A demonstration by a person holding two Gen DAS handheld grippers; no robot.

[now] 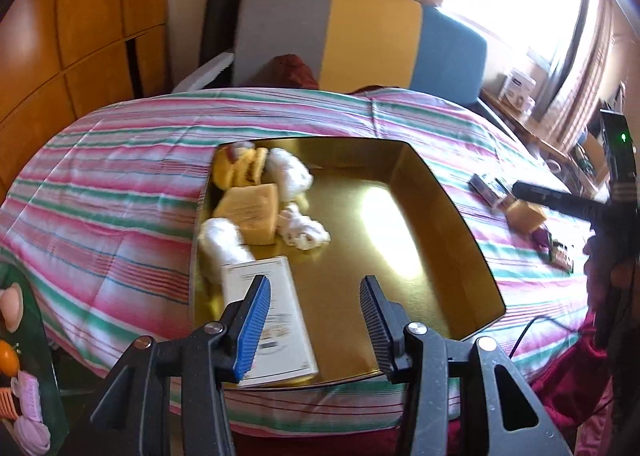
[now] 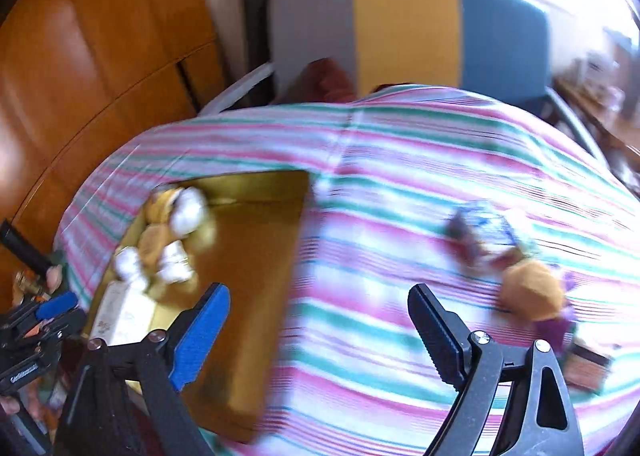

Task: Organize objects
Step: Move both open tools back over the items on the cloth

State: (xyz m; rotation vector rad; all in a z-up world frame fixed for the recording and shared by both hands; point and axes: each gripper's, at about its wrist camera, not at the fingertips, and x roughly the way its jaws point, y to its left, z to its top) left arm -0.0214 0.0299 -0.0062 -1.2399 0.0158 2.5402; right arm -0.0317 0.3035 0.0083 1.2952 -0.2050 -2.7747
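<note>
A gold tray (image 1: 448, 224) lies on the striped tablecloth (image 1: 112, 184). In it are a yellow packet (image 1: 252, 212), white crumpled wrappers (image 1: 288, 172), and a white box (image 1: 276, 320) at its near left. My left gripper (image 1: 316, 320) is open and empty above the tray's near edge, over the white box. My right gripper (image 2: 320, 336) is open and empty above the cloth, right of the tray (image 2: 256, 296). A tan packet (image 2: 532, 292), a blue-and-dark packet (image 2: 484, 232) and a brown box (image 2: 588, 364) lie on the cloth to its right. The right wrist view is motion-blurred.
A grey, yellow and blue chair back (image 1: 360, 40) stands behind the table. A wooden cabinet (image 1: 72, 36) is at the left. A green surface with small pink and orange items (image 1: 20, 376) is at the near left. A window and shelf (image 1: 540, 88) are at the right.
</note>
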